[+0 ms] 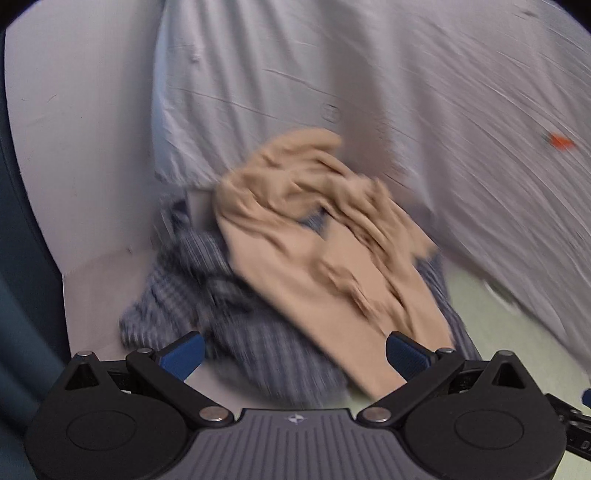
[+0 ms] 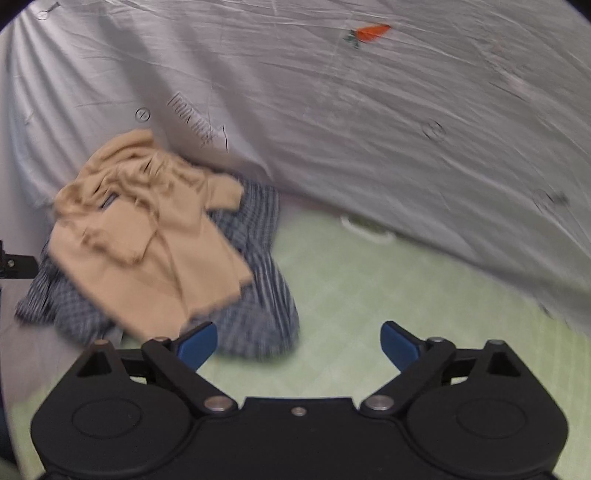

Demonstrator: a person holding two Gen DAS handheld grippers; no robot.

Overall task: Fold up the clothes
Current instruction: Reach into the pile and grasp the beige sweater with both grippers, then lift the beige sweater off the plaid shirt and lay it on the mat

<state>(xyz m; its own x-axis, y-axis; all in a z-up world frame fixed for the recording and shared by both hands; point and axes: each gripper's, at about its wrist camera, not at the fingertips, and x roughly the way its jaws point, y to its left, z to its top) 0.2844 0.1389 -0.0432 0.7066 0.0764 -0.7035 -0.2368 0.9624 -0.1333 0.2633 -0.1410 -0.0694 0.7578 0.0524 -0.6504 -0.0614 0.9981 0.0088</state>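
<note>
Pale green worktop, grey sheet behind. Tan garment crumpled atop checked garment, left side. Left tool and right tool both spread, gripping nothing.

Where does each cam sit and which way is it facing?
Left wrist: on the left gripper, looking down over open blue pads at the tan garment atop the plaid garment.
Right wrist: on the right gripper, open, over green surface, pile to its left.
Shared: both garments, the grey sheet, carrot print.
</note>
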